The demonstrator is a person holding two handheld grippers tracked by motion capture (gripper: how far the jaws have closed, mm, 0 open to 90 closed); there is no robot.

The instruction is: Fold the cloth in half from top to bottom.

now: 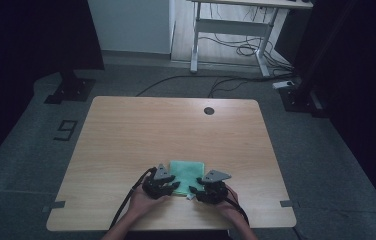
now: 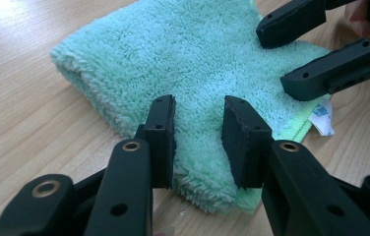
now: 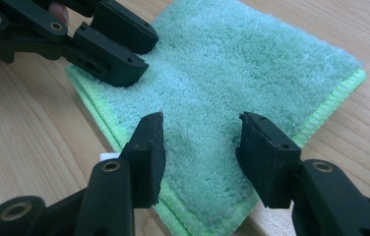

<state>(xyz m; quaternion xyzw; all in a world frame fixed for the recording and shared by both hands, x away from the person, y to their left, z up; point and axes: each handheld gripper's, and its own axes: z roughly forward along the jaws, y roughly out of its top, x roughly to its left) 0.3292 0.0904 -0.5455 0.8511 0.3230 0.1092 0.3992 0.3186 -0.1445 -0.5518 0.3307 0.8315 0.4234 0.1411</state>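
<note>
Both grippers [image 1: 168,186] [image 1: 202,191] spread-jawed over folded cloth [image 1: 188,172].

1. The high view is dim and slightly soft. Black curtains at both sides swallow detail, while the pale wall and floor at the top centre are the brightest part.
2. In that view the counter [image 1: 176,130] is evenly lit, without hard shadows or glare. Its straight edges bow a little toward the frame's borders.
3. The left gripper view is much brighter. A washed-out patch of glare sits on the wood at its top left corner.
4. There the green towel [image 2: 193,54] shows crisp pile, and the near black fingers [image 2: 161,132] blur slightly at the bottom edge.
5. The right gripper view is evenly bright, with soft shadows under the fingers [image 3: 148,147] on the towel.
</note>
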